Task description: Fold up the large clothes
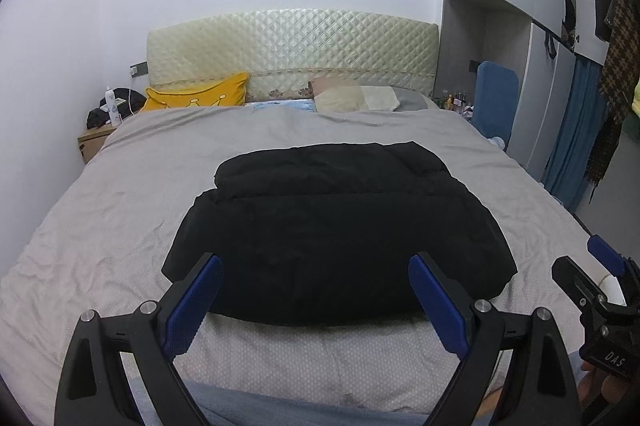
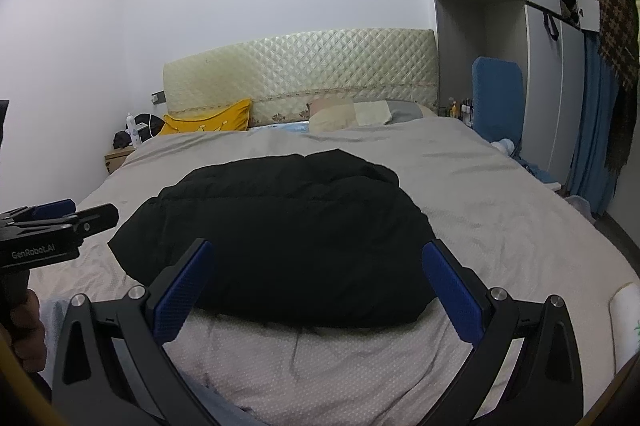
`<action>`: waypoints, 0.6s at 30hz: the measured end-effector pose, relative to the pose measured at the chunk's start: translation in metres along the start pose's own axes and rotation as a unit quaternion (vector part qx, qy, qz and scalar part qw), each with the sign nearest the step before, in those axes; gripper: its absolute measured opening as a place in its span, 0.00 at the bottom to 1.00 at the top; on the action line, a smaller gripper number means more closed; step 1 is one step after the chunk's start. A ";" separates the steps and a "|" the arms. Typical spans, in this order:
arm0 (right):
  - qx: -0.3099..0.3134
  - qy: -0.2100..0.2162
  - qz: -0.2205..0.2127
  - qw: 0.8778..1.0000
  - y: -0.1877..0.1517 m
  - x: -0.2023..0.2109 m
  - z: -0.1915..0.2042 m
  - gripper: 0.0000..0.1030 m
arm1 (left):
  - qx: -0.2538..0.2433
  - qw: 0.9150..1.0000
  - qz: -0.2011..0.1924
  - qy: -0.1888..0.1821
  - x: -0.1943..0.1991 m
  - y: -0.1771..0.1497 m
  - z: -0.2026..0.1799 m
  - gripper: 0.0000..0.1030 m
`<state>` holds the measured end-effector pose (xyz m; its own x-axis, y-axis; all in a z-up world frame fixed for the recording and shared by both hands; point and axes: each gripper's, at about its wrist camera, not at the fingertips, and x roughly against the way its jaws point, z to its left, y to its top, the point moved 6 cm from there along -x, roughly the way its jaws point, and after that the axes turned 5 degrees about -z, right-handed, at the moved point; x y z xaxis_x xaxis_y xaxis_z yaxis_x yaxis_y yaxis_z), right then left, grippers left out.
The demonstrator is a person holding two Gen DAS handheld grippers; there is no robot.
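From my left tongs [image 1: 315, 280] I see the black coat [image 1: 340, 230] lying in a folded bundle mid-bed [image 1: 100, 209], near the foot. My jaws gape wide and empty, held short of its near edge, so I judge it spread there for reach.

From my right tongs [image 2: 319, 276], equally wide and empty, the coat [image 2: 280, 238] sits ahead, left tongs [image 2: 56, 222] alongside.

A bed [image 1: 120, 185] with a grey cover stands against a quilted cream headboard [image 1: 292, 49], a yellow pillow [image 1: 200, 95] and pale pillows [image 1: 356, 97] at its head. A wooden nightstand [image 1: 94, 141] carries a white bottle [image 1: 112, 105]; blue curtains [image 1: 576, 129] hang opposite.
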<state>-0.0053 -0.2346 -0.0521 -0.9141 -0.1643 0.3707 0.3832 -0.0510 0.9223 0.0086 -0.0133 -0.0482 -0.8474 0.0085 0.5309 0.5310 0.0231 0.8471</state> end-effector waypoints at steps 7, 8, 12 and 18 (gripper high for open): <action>0.003 -0.003 -0.001 1.000 0.001 0.000 0.001 1.00 | -0.005 1.000 -0.006 -0.005 0.003 0.001 -0.002 0.92; 0.003 -0.004 -0.001 1.000 0.001 0.000 0.001 1.00 | -0.005 1.000 -0.007 -0.005 0.003 0.002 -0.002 0.92; 0.001 -0.005 -0.003 1.000 0.001 0.001 0.002 1.00 | -0.005 1.000 -0.009 -0.007 0.004 0.002 -0.003 0.92; 0.001 -0.006 -0.002 1.000 0.001 0.000 0.002 1.00 | -0.004 1.000 -0.009 -0.007 0.004 0.002 -0.003 0.92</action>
<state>-0.0057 -0.2330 -0.0513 -0.9170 -0.1530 0.3682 0.3793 -0.0499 0.9239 0.0065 -0.0161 -0.0439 -0.8568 0.0229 0.5151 0.5155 0.0157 0.8568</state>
